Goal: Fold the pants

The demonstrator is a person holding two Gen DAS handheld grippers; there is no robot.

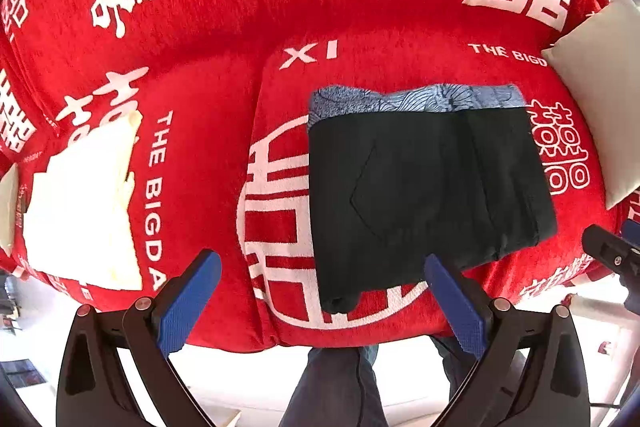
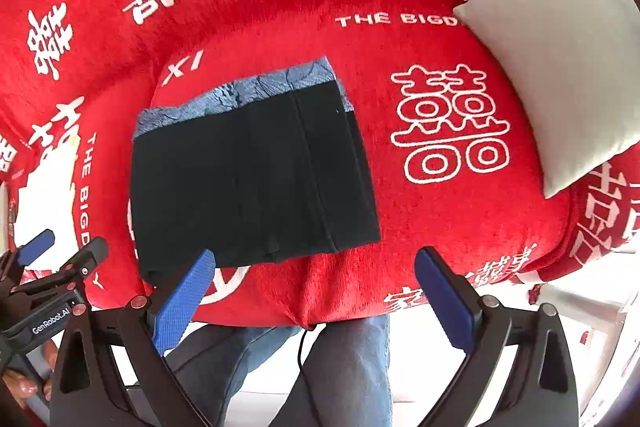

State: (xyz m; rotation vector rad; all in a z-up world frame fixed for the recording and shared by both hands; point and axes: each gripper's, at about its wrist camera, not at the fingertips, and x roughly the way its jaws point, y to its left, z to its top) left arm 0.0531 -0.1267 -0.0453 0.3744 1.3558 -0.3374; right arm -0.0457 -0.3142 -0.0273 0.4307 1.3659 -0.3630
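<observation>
Left gripper [image 1: 320, 301]: fingers spread wide, empty, above the sofa's front edge.
Right gripper [image 2: 316, 297]: fingers spread wide, nothing between.
Pants [image 1: 424, 195]: black, folded flat on the red cover [image 1: 224, 39].
Blue patterned cloth [image 1: 416, 99]: just behind the pants.
Pillow [image 2: 560, 47]: far right.

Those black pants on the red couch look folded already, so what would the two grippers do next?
Probably just draw back. The black pants lie in a neat folded rectangle on the red patterned sofa cover, and both the left gripper and right gripper are open and empty above them.
</observation>
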